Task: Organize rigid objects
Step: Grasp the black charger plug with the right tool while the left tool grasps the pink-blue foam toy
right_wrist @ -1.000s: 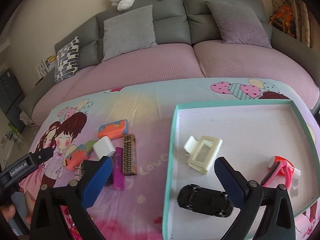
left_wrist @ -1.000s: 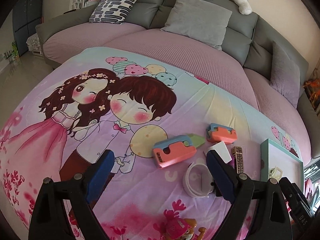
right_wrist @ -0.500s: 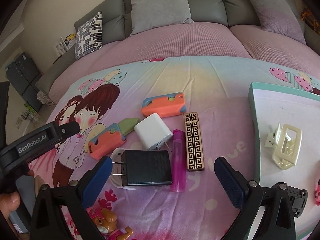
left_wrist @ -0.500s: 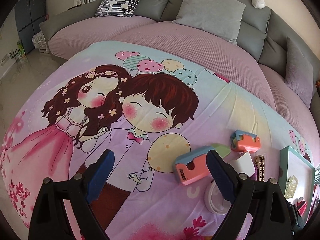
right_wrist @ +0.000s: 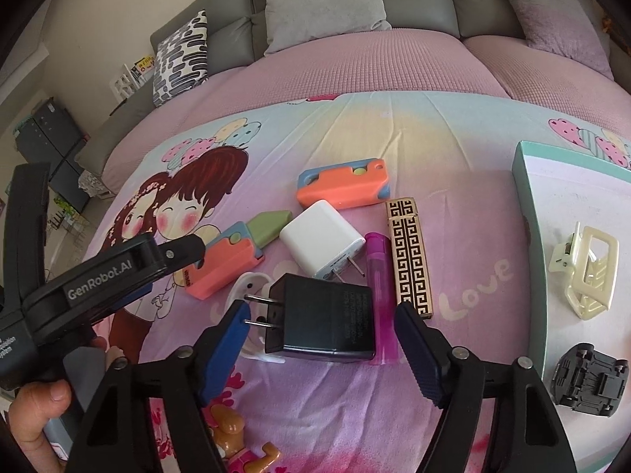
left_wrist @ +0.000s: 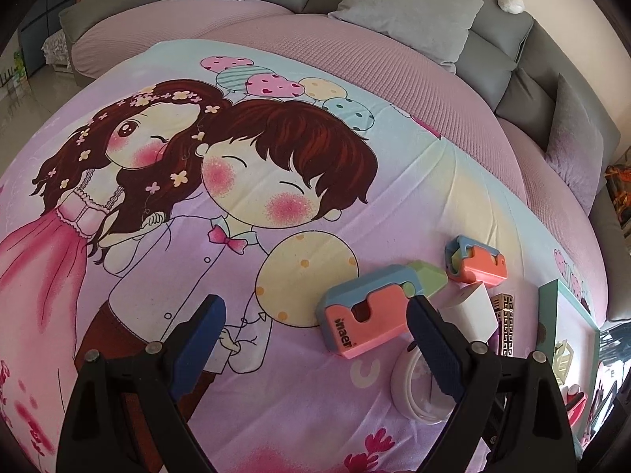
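Closing right gripper (right_wrist: pixel 319 351) jaws around black charger (right_wrist: pixel 321 319), not yet touching; centre near its body, clear of prongs. Left gripper (left_wrist: pixel 315 339) spread, empty.

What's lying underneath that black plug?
The black plug partly covers a white ring, which curves out on its left, and it overlaps the pink tube on its right. How much more of the ring lies beneath is hidden.

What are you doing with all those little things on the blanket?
A person is tidying small hard things into a tray. The right gripper is closing its fingers around a black charger, not squeezing it yet. The left gripper waits open by an orange toy. A hair clip already lies in the tray.
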Action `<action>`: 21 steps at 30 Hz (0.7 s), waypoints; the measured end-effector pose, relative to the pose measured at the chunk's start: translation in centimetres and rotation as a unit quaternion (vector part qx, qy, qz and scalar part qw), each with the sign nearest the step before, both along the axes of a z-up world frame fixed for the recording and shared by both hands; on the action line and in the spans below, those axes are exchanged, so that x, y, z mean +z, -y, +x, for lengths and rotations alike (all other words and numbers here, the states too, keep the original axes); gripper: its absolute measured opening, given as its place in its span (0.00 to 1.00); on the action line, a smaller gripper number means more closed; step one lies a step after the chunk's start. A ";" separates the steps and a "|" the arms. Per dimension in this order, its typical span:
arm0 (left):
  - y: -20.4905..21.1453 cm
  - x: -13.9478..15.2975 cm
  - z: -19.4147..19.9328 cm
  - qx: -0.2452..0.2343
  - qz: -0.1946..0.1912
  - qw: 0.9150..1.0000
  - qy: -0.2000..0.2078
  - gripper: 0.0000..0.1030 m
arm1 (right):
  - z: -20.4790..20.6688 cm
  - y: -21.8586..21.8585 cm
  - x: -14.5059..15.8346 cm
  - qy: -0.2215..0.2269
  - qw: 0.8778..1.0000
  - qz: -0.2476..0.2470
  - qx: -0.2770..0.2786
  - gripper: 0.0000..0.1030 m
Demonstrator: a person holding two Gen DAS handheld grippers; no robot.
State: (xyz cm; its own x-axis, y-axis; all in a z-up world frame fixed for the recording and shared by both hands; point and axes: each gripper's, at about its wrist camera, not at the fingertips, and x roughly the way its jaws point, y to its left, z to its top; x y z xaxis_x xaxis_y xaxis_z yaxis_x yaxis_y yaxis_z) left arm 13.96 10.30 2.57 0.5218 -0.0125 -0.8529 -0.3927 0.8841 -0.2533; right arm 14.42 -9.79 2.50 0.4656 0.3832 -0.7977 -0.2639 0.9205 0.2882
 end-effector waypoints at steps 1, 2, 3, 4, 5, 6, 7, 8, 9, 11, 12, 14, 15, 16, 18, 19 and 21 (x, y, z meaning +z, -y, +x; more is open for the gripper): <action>0.1 -0.1 0.1 -0.002 -0.003 1.000 0.000 0.91 | 0.0 0.0 -0.1 -0.004 1.000 0.004 0.002 0.70; 0.2 -0.3 0.2 -0.006 -0.009 1.000 -0.001 0.91 | 0.0 -0.1 -0.2 -0.007 1.000 0.007 0.003 0.69; 0.4 -0.4 0.3 -0.010 -0.014 1.000 -0.001 0.91 | -0.1 -0.1 -0.2 -0.009 1.000 0.010 0.005 0.66; 0.6 -0.5 0.5 -0.014 -0.016 1.000 -0.001 0.91 | -0.1 0.0 -0.2 -0.011 1.000 0.011 0.005 0.67; 0.8 -0.6 0.6 -0.017 -0.015 1.000 -0.001 0.91 | -0.1 0.0 -0.2 -0.011 1.000 0.013 0.004 0.66; 1.0 -0.7 0.8 -0.021 -0.014 1.000 -0.001 0.91 | -0.1 0.1 -0.2 -0.012 1.000 0.015 0.002 0.67; 1.2 -0.8 1.0 -0.024 -0.013 1.000 -0.001 0.91 | -0.1 0.3 -0.2 -0.013 1.000 0.017 0.001 0.67; 1.5 -0.9 1.1 -0.027 -0.012 1.000 -0.002 0.91 | -0.1 0.4 -0.2 -0.014 1.000 0.018 -0.001 0.67; 1.8 -1.0 1.3 -0.031 -0.010 0.999 -0.004 0.91 | -0.1 0.5 -0.1 -0.014 1.000 0.017 -0.002 0.67; 2.3 -1.1 1.5 -0.039 -0.002 0.999 -0.006 0.91 | -0.1 0.7 0.0 -0.012 1.000 0.016 -0.005 0.67; 2.6 -1.1 1.7 -0.042 0.002 0.999 -0.007 0.91 | -0.1 0.8 0.1 -0.012 1.000 0.016 -0.006 0.67; 3.0 -1.3 1.9 -0.046 0.012 0.999 -0.010 0.91 | -0.1 1.1 0.1 -0.013 1.000 0.016 -0.010 0.67; 3.2 -1.4 2.0 -0.046 0.018 0.999 -0.013 0.90 | 0.0 1.2 0.1 -0.013 1.000 0.016 -0.011 0.67; 3.3 -1.5 2.1 -0.047 0.024 0.998 -0.016 0.90 | 0.0 1.3 0.1 -0.014 1.000 0.017 -0.012 0.66; 3.5 -1.6 2.2 -0.047 0.032 0.998 -0.018 0.90 | 0.0 1.5 0.1 -0.014 1.000 0.017 -0.014 0.66; 3.5 -1.6 2.3 -0.046 0.033 0.998 -0.018 0.90 | 0.0 1.5 0.2 -0.015 1.000 0.017 -0.014 0.66; 3.7 -1.7 2.4 -0.050 0.041 0.998 -0.020 0.90 | 0.0 1.6 0.2 -0.015 1.000 0.017 -0.016 0.67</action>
State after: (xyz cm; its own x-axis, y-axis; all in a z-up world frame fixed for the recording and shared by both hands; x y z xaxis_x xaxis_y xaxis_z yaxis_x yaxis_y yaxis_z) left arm 16.34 6.61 0.89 0.4872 0.0076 -0.8733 -0.3096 0.9365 -0.1646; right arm 14.45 -11.40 2.72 0.4545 0.3958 -0.7980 -0.2251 0.9178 0.3270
